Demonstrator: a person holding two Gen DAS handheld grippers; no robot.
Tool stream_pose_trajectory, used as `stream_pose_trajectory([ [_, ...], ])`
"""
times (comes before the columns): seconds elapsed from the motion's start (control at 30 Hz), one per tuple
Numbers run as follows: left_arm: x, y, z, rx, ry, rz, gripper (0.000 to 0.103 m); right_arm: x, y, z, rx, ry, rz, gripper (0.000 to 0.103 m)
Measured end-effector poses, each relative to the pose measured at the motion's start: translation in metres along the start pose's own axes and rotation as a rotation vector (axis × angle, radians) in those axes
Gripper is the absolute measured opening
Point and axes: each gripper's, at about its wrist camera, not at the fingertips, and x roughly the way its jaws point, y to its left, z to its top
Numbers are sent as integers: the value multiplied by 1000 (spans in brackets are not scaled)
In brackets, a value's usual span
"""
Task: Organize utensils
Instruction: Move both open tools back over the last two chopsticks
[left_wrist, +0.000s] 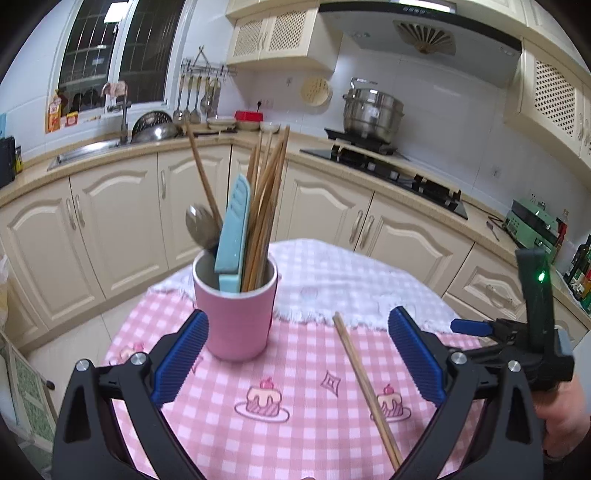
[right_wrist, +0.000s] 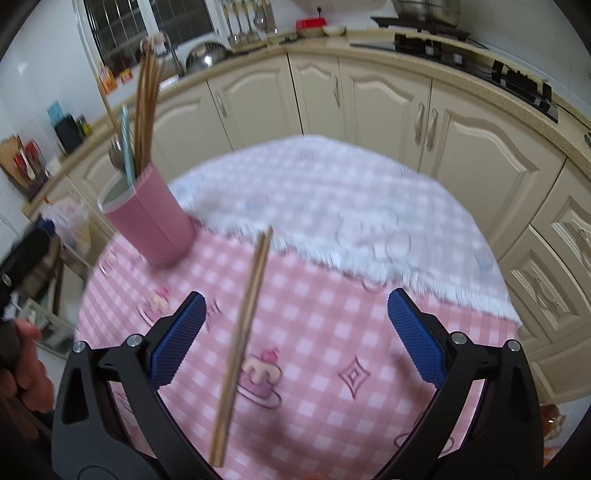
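Pink cup — upright on the table, which carries a pink checked cloth with cake motifs; a white fringed cloth lies behind the cup. Contents: a bundle of wooden chopsticks, a light-blue flat utensil, a metal spoon bowl-up, and one more wooden handle leaning away to the cup's left.

Loose chopsticks — a pair lying flat on the checked cloth to the right of the cup, apart from it, far tips near the fringe.

Left gripper — fingers spread wide, holding nothing; the left finger pad sits just beside the cup's lower wall, and the loose chopsticks lie between the two fingers.

Right gripper — fingers spread wide and empty, above the loose chopsticks, right of the cup. View blurred.
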Motion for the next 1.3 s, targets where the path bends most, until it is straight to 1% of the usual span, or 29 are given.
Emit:
stream_pose_trajectory([
  [0.37,18,6,-32,-33,94,21,96,36,15,-28,-65,111,-53,97],
  [0.53,24,9,-41,-44,129,26,96,46,18,-35,-88,140,-78,97],
  [0.63,28,9,-46,-47,149,27,96,47,21,-35,-100,137,-82,97],
  [0.77,34,8,-51,-47,169,26,96,49,30,-34,-138,135,-108,97],
  [0.87,40,7,-54,-45,192,26,96,55,37,-35,-178,155,-125,97],
  [1.07,56,-3,-60,-34,244,6,96,53,21,-38,-144,152,-114,97],
  [1.3,88,-34,-67,49,321,-12,96,45,-17,-41,-104,146,-125,97],
])
